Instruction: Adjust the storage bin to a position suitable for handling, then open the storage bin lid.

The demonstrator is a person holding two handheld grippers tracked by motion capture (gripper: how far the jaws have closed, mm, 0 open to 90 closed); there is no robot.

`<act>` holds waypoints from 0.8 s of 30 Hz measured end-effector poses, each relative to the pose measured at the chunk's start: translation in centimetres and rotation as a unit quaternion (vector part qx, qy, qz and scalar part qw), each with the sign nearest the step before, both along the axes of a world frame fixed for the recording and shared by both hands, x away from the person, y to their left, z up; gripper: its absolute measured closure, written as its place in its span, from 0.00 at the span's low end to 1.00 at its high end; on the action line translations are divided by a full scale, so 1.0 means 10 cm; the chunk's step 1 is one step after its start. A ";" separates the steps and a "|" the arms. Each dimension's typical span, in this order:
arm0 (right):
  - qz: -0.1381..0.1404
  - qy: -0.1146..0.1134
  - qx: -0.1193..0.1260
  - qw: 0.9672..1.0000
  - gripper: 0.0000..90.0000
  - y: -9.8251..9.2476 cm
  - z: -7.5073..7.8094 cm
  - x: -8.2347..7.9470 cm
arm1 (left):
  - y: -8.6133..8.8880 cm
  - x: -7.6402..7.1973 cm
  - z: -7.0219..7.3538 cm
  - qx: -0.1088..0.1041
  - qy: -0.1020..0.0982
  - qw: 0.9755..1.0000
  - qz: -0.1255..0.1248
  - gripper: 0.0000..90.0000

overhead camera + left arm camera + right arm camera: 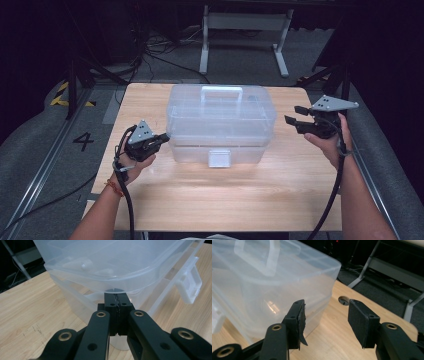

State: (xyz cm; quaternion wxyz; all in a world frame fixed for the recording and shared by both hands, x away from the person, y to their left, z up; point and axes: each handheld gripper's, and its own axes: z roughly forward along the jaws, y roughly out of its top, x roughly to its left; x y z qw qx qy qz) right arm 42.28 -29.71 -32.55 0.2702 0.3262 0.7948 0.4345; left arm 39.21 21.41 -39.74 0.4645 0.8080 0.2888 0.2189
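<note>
Clear box blurs its own contents; frames crop box and arms

The frosted walls of the storage box (221,120) leave whatever lies in its trays too hazy to identify, while both gripper views cut the box off at their edges. In the left gripper view, the closed left gripper (116,295) hides the box corner it meets. The high view crops both forearms at its bottom edge.

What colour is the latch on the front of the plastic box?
The latch is milky white, slightly more opaque than the clear box. It shows best in the high view.
</note>
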 end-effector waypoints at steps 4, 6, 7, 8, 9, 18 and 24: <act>0.006 0.002 -0.012 1.000 0.53 -0.01 -0.20 -0.05 | 0.00 0.00 0.01 -0.002 -0.002 1.000 0.000 0.99; 0.011 0.005 -0.021 1.000 0.52 0.01 -0.31 -0.07 | 0.00 0.00 0.01 -0.001 -0.002 1.000 0.000 0.99; 0.015 0.005 -0.025 1.000 0.52 0.02 -0.36 -0.09 | 0.00 0.00 0.01 0.000 -0.004 1.000 0.001 0.99; 0.015 0.005 -0.025 1.000 0.52 0.02 -0.36 -0.09 | 0.00 0.00 0.01 0.000 -0.004 1.000 0.001 0.99; 0.021 0.009 -0.022 1.000 0.51 0.03 -0.40 -0.10 | 0.00 0.00 0.01 -0.002 -0.004 1.000 0.000 0.99; 0.058 -0.016 -0.026 0.998 0.52 0.29 -0.56 -0.15 | -0.01 0.03 0.08 -0.006 -0.009 1.000 -0.001 0.99; 0.052 -0.039 -0.017 0.998 0.54 0.34 -0.55 -0.16 | -0.02 0.03 0.12 -0.001 -0.015 1.000 -0.003 0.99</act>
